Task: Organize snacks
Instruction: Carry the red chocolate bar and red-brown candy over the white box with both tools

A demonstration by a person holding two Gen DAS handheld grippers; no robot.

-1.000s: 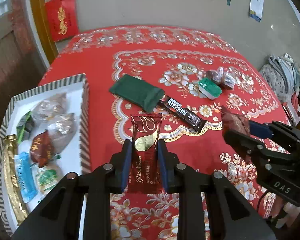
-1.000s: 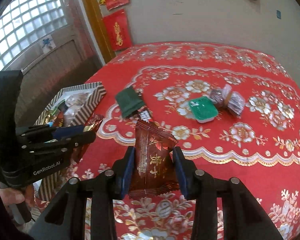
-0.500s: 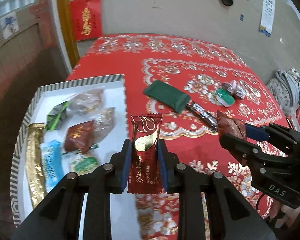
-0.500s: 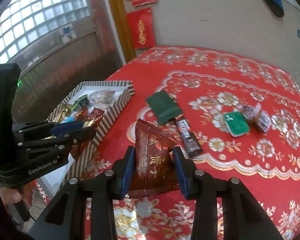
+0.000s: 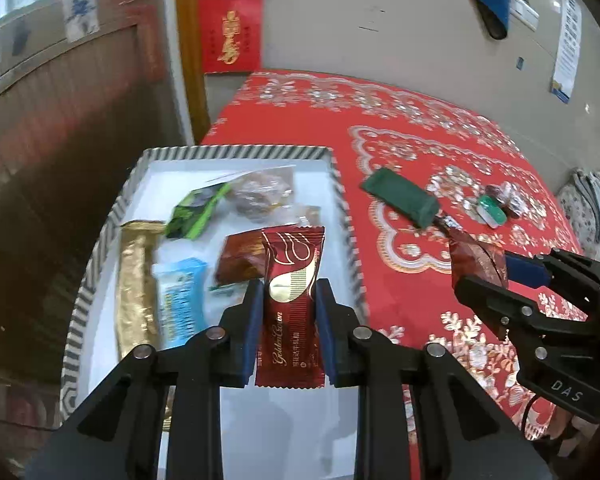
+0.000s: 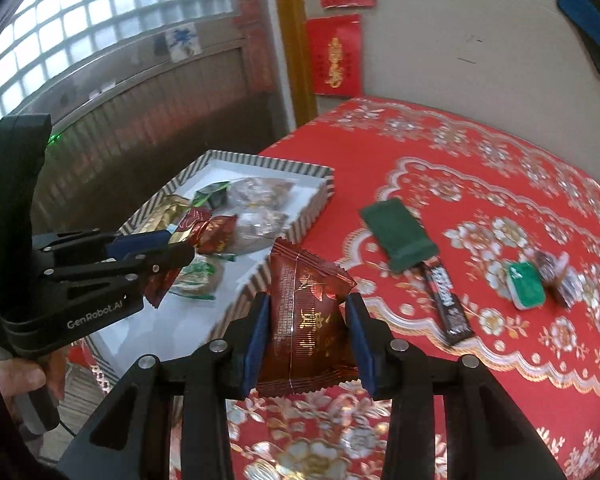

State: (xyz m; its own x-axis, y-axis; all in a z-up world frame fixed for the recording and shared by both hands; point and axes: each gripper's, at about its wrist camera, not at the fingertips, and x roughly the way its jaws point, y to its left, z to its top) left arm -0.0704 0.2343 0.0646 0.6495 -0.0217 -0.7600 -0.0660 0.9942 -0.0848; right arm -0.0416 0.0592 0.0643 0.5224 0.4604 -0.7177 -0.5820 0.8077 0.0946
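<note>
My left gripper (image 5: 290,300) is shut on a dark red Golden Crown wafer bar (image 5: 292,304) and holds it over the striped white box (image 5: 236,152), which has several snacks in it. It also shows in the right wrist view (image 6: 172,246). My right gripper (image 6: 306,312) is shut on a brown-red snack packet (image 6: 306,320) above the red tablecloth, just right of the box's edge (image 6: 316,204). It also shows in the left wrist view (image 5: 466,264).
On the red tablecloth (image 5: 420,128) lie a green pouch (image 6: 396,236), a dark Nescafe stick (image 6: 446,300), a green jelly cup (image 6: 526,290) and dark wrapped candies (image 6: 558,276). The wall stands behind the table and the floor lies left of the box.
Both grippers have moved left with their snacks. My left gripper has gone from above the tablecloth to above the box. The right one has come up to the box's edge.
</note>
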